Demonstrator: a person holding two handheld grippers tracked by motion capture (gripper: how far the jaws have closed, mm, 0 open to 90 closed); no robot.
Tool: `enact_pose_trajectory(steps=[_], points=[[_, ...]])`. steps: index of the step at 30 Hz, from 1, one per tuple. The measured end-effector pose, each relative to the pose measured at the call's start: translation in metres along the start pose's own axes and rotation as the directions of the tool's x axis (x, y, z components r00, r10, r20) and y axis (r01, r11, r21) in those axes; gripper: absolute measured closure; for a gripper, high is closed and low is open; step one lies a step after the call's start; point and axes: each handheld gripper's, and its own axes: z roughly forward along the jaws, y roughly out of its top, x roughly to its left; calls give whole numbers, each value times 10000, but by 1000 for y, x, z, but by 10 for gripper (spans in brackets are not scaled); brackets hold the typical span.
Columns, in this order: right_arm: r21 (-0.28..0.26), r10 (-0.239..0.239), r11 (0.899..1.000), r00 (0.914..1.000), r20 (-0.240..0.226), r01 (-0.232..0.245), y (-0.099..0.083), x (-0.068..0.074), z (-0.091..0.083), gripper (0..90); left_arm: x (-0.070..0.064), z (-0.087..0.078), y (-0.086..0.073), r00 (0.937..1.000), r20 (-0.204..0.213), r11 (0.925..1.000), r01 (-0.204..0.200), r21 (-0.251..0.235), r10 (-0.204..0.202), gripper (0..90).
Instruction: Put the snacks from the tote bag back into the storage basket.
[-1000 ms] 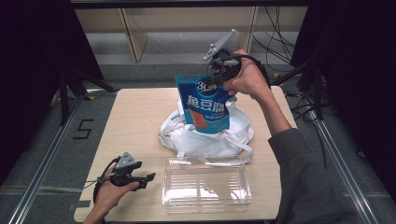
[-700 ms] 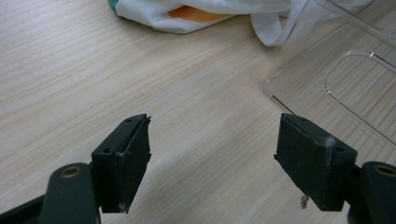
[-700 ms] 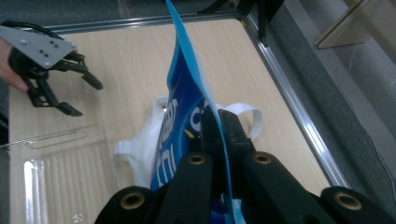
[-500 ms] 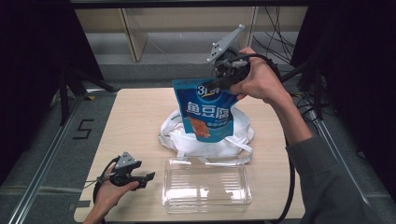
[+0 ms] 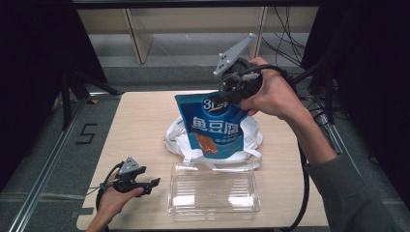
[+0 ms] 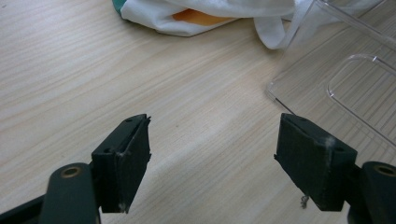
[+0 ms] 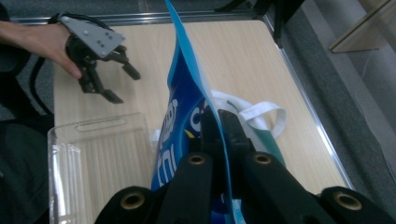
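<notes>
A blue pouch (image 5: 215, 128) with white lettering hangs upright above the white cloth bag (image 5: 176, 137) in mid-table. My right gripper (image 5: 227, 94) is shut on the pouch's top edge; in the right gripper view the jaws pinch the blue pouch (image 7: 182, 107) between them, right gripper (image 7: 219, 116). My left gripper (image 5: 154, 182) rests low at the table's front left, held by a hand. Its jaws stand wide apart over bare wood, left gripper (image 6: 212, 140), with nothing between them. It also appears far off as the left gripper (image 7: 122, 84).
A clear plastic container (image 5: 212, 195) lies at the front edge, just right of the left gripper and in front of the bag. Its corner, clear container (image 6: 355, 79), is close to the left jaws. Something orange (image 6: 201, 16) shows inside the white bag (image 6: 159, 16).
My right gripper has carried the blue pouch a little lower and nearer the front, toward the clear container. The left gripper has stayed put.
</notes>
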Motion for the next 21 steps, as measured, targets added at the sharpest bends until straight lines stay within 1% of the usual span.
enact_pose_trajectory(steps=[1, 2, 3, 4, 5, 6, 7, 8, 9, 10, 11, 12, 13, 14, 15, 16, 17, 19, 20, 21], points=[[-57, 59, 10000, 9999, -113, -60, -1, 5, -1, 900, -1, 1, -1, 9999, 3, 9999, 101, -136, -101, 253], [-77, -32, 10000, 9998, -179, 31, -1, 7, -1, 900, -1, 1, -1, 9999, -41, 9997, 110, -207, -111, 253], [-86, -4, 10000, 9997, -251, 2, -2, 9, -1, 900, -1, 1, -1, 9999, -41, 9997, 110, -207, -111, 253], [-124, 72, 9999, 9994, -327, -76, -3, 12, -1, 900, 0, 0, 0, 10000, 8, 9999, 84, -109, -84, 253], [-173, -110, 9998, 9992, -394, 103, -3, 13, -1, 900, 1, -1, 0, 10000, -33, 10000, -55, 51, 55, 253], [-170, -42, 9998, 9992, -387, 35, -4, 16, -1, 900, 1, 0, 0, 10000, -27, 10000, -6, 52, 6, 253], [-229, -119, 9997, 9990, -442, 109, -5, 18, -1, 900, 1, -1, 0, 10000, 23, 10000, -5, 72, 5, 253], [-179, -131, 9998, 9989, -451, 123, -6, 21, -1, 900, 1, 0, 0, 10000, -8, 10000, -3, 50, 4, 253], [-219, -329, 9993, 9983, -485, 318, -6, 22, -1, 900, 1, -1, 0, 10000, -1, 10000, -29, 55, 29, 253], [-145, -216, 9997, 9983, -549, 209, -7, 25, -1, 900, 1, -1, 0, 10000, -30, 10000, -30, 27, 30, 253], [-189, -400, 9991, 9977, -556, 390, -7, 27, -1, 900, 1, -1, 0, 10000, -37, 10000, -24, 36, 24, 253], [-220, -432, 9989, 9978, -502, 421, -7, 28, 0, 900, 2, -1, 0, 10000, -37, 10000, -23, 24, 23, 253], [-154, -309, 9994, 9979, -577, 301, -8, 31, -1, 900, 1, -1, 0, 10000, -53, 10000, -28, 29, 28, 253], [-141, -413, 9991, 9970, -660, 405, -8, 33, -1, 900, 1, -1, 0, 10000, -53, 10000, -28, 29, 28, 253], [-154, -300, 9995, 9976, -628, 290, -9, 36, 0, 900, 2, -1, 0, 9999, -74, 9999, -152, 26, 152, 253], [-182, -600, 9981, 9950, -801, 587, -9, 35, 0, 900, 2, -1, 0, 9999, -74, 9999, -152, 26, 152, 253], [-125, -425, 9991, 9960, -782, 416, -10, 39, 1, 900, 2, -1, 0, 9999, -23, 9999, -140, 71, 140, 253], [-101, -509, 9987, 9938, -987, 502, -12, 43, 4, 900, 2, -1, 0, 9999, -66, 9999, -130, 31, 130, 253], [-108, -502, 9987, 9942, -956, 494, -12, 45, 6, 900, 2, -1, 0, 9999, -69, 9999, -106, 31, 106, 253], [-82, -724, 9974, 9919, -1043, 720, -13, 44, 8, 900, 2, -1, 0, 9999, -70, 9999, -103, 9, 103, 253]])
